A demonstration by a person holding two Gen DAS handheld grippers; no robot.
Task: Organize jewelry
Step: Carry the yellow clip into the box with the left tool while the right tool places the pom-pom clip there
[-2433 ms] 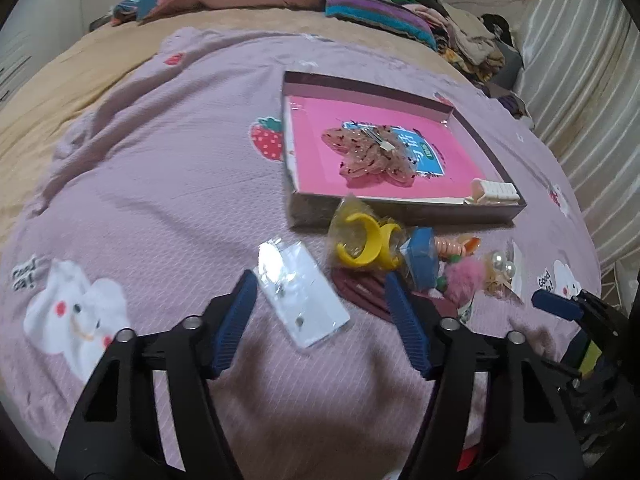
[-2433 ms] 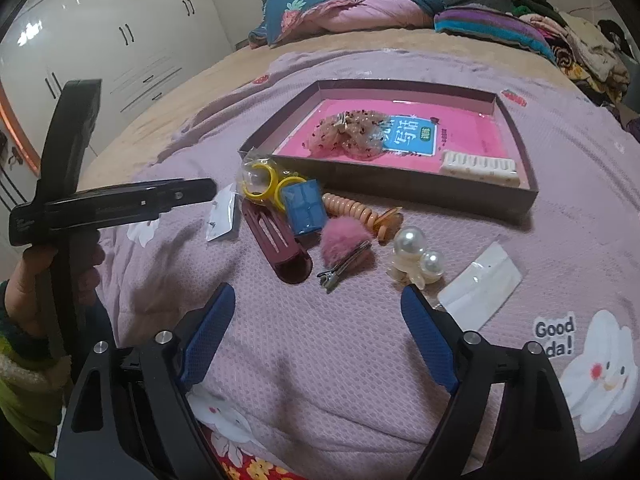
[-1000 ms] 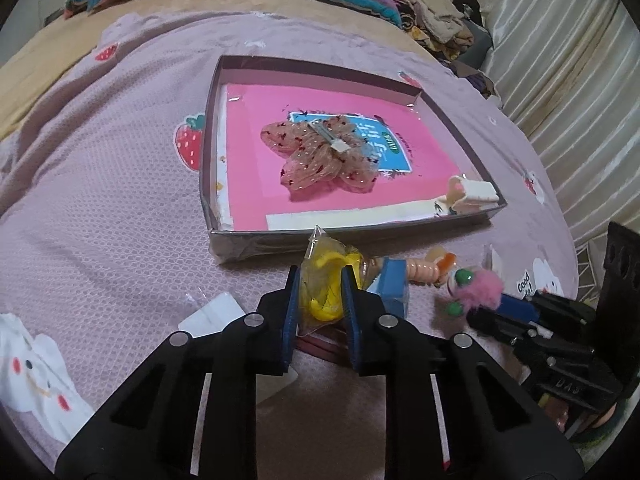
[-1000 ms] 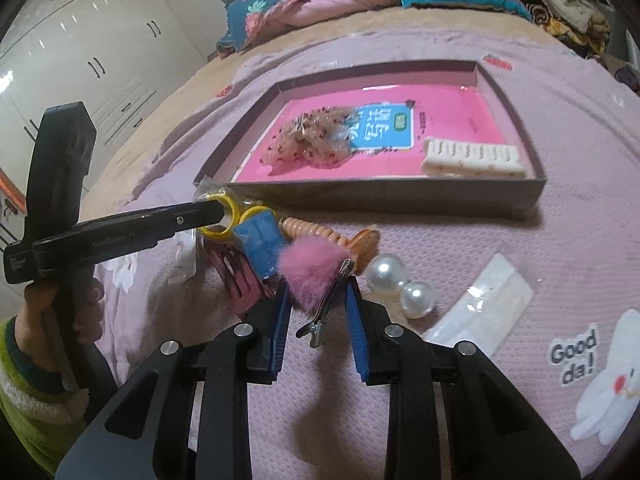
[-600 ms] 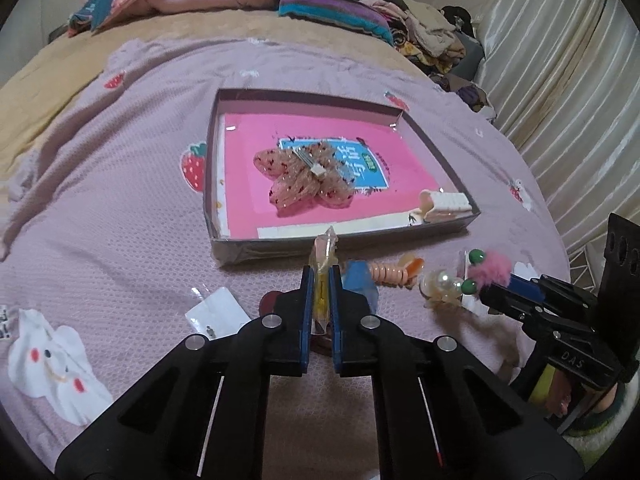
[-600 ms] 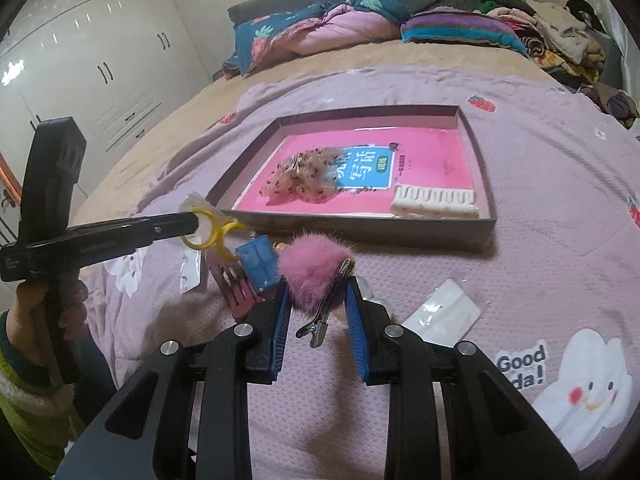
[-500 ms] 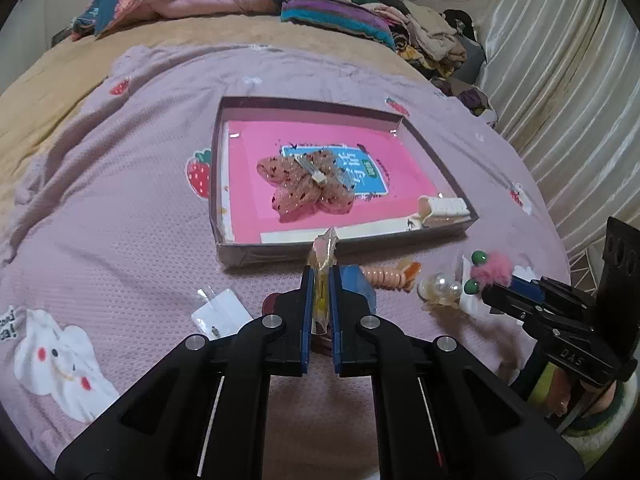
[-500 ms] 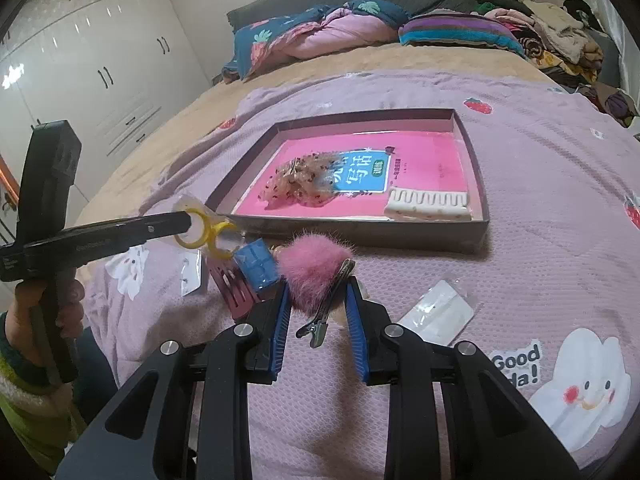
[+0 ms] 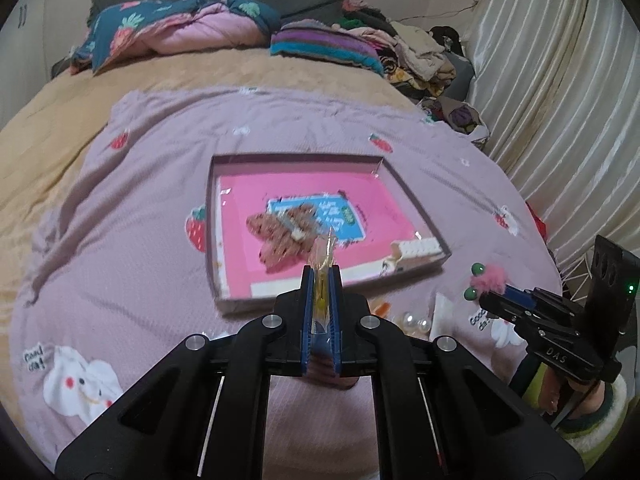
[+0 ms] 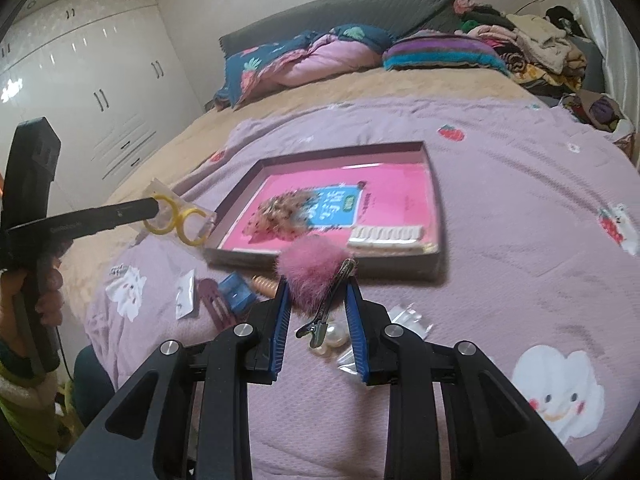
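My left gripper (image 9: 320, 276) is clenched on a clear packet of yellow rings (image 9: 322, 256), its blue pads pressed flat against the plastic, and I hold it in the air with the packet's top sticking up past the fingertips. From my right-hand camera the same packet (image 10: 178, 216) hangs off the tip of that gripper, off to the left and above the bedspread, with two yellow hoops showing through the plastic.

My right gripper (image 10: 316, 280) is closed on a pink pompom hair clip (image 10: 314, 270); the fluffy ball sits between the pads and its metal clip (image 10: 326, 306) angles down and toward me. It is lifted clear of the bed.

Just beyond both grippers lies the shallow box (image 9: 216, 216) with its pink floor. Inside it, a sheer spotted bow (image 9: 280, 240) rests near the middle, and a white comb clip (image 10: 386, 236) lies along the near wall, on the right.

Below my right gripper, on the lilac bedspread (image 10: 520, 200), sit the loose pieces: a pair of pearls (image 10: 332, 336) right under the clip, a clear bag (image 10: 404, 316) just to their right, and to the left an orange coil tie (image 10: 266, 284), a blue square clip (image 10: 236, 290), a dark red clip (image 10: 214, 304) and a small earring card (image 10: 186, 294). Further out are folded quilts and a heap of clothes at the head of the bed.
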